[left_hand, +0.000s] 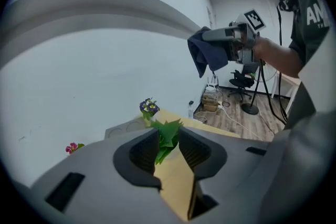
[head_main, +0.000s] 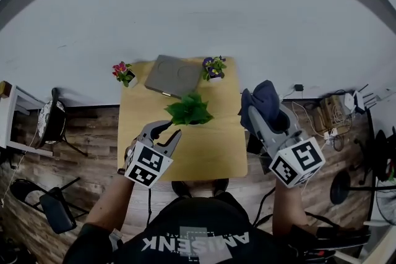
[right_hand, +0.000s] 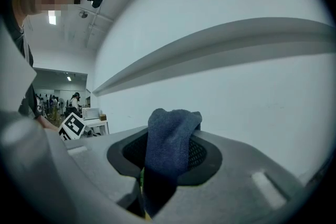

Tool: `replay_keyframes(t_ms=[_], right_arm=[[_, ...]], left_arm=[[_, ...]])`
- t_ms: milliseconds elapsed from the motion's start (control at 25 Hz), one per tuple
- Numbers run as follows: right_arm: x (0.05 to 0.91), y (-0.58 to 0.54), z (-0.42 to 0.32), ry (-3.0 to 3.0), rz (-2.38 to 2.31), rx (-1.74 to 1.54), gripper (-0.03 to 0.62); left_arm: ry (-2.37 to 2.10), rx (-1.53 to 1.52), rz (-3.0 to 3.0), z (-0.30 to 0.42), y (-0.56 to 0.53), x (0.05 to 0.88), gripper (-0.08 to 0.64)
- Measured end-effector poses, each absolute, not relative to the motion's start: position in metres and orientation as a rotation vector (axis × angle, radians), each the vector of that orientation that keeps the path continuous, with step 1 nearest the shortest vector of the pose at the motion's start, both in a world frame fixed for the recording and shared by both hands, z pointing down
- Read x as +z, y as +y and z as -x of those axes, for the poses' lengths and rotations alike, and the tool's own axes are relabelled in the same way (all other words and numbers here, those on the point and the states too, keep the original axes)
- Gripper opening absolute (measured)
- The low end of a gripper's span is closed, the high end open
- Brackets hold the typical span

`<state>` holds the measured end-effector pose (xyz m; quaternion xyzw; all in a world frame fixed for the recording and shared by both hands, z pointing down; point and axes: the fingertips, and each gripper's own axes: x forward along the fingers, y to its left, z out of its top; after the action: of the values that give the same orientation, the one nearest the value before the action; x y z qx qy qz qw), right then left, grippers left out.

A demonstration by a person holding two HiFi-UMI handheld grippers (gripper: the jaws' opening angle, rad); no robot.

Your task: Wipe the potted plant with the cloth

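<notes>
Head view: right gripper [head_main: 260,113] is clutching the cloth [head_main: 263,99] by the table's [head_main: 185,161] right edge.
Left gripper [head_main: 168,132], jaws apart, is hovering near the mid-table potted plant [head_main: 190,111]; unbraced, it is probably risking toppling.

The person wears a black short-sleeved shirt [head_main: 185,222] with pale lettering [head_main: 197,243] across the chest. The left gripper [head_main: 167,131] and right gripper [head_main: 258,117] are grey plastic with dark ribbed pads [left_hand: 144,155]. Each carries a white cube [head_main: 148,165] printed with black square markers.
</notes>
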<state>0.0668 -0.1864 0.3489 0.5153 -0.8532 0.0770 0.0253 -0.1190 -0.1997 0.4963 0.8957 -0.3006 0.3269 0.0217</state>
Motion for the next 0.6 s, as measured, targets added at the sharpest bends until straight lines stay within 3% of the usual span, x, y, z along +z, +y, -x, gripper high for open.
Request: replay_keyframes(t_ms=[320,600], right_arm=[[0.371,-0.186,-0.097,-2.592,-1.627,0.300,0.124],[0.390,-0.182,-0.114,-2.546,-1.652,0.353,0.124]], left_arm=[[-0.738,1.534,-2.840,0.081,-0.197,0.584,0.121],[-0.674,1.666,-2.782,0.067,-0.204,0.628,0.121]])
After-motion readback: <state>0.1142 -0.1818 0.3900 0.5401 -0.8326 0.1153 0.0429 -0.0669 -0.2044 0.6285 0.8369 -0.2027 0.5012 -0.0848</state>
